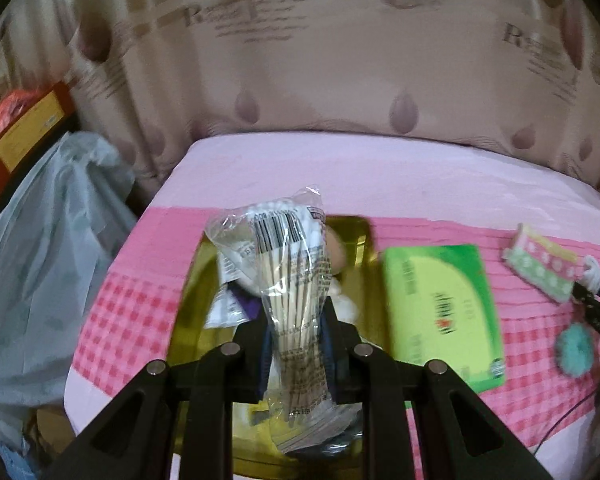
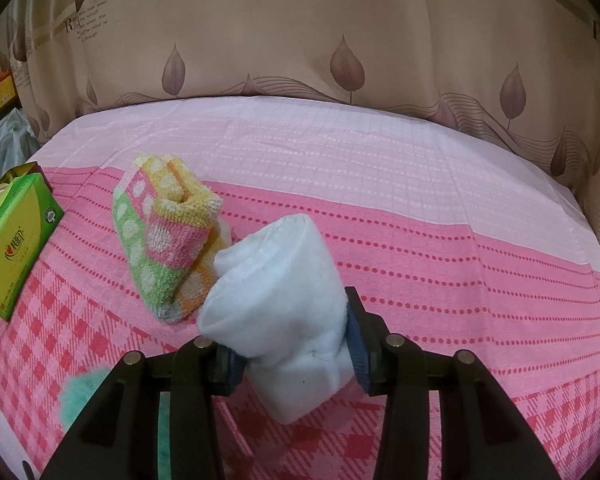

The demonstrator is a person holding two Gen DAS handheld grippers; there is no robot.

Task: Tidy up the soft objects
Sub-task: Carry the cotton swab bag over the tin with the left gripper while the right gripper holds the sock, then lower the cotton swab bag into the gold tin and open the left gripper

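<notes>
Nearest us, our left gripper (image 1: 296, 344) pinches a clear bag of cotton swabs (image 1: 290, 280) above the yellow tray (image 1: 188, 300), our right gripper (image 2: 292, 344) pinches a rolled white towel (image 2: 276, 312) on the pink-clothed table (image 2: 460, 280), and the dotted towel (image 2: 168, 236) lies beyond.

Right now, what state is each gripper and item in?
Left gripper: shut on the clear plastic packet of cotton swabs, held over the gold tray.
Right gripper: shut on the rolled white towel.
Folded dotted pastel towel: lying on the pink cloth.
Green tissue pack: flat beside the tray.
</notes>
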